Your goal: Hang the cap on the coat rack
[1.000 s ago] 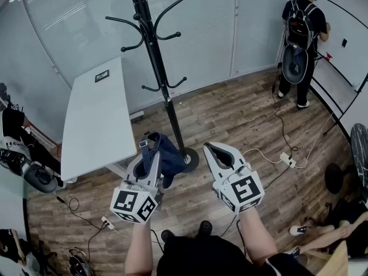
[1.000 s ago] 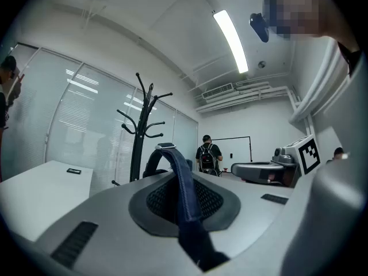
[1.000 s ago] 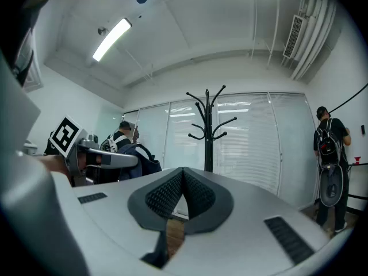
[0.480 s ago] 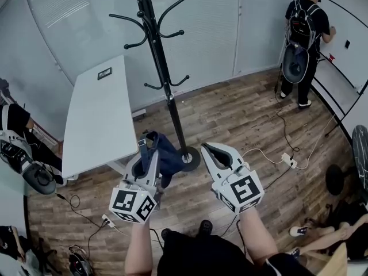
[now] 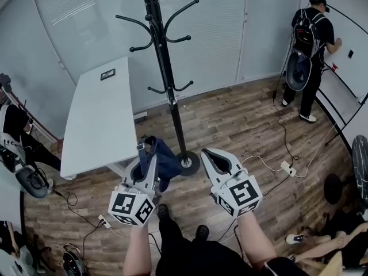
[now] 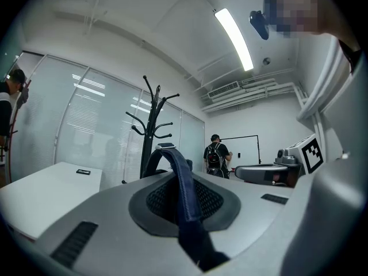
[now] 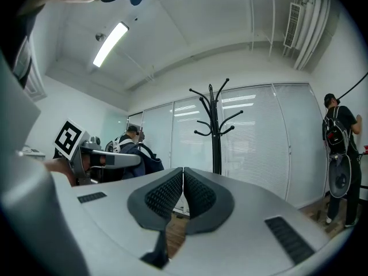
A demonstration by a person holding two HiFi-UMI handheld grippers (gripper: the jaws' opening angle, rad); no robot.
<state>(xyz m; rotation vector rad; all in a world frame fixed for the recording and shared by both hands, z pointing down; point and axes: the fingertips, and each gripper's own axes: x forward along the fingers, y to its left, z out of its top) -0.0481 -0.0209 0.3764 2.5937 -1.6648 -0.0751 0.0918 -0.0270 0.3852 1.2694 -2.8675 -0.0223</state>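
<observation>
A dark blue cap hangs from my left gripper, whose jaws are shut on its strap. The cap dangles just in front of the black coat rack, whose round base stands on the wooden floor right behind the cap. The rack's curved hooks reach well above both grippers, and the rack also shows ahead in the left gripper view and the right gripper view. My right gripper is beside the left one, jaws shut and nothing between them.
A white table stands to the left of the rack. A person with a backpack stands at the far right wall. Cables and a power strip lie on the floor at right. Bags and another person sit at left.
The view has shifted a little, so the rack and table sit slightly further right in the frame. Both grippers hold about the same place, the cap still hanging from the left one.
</observation>
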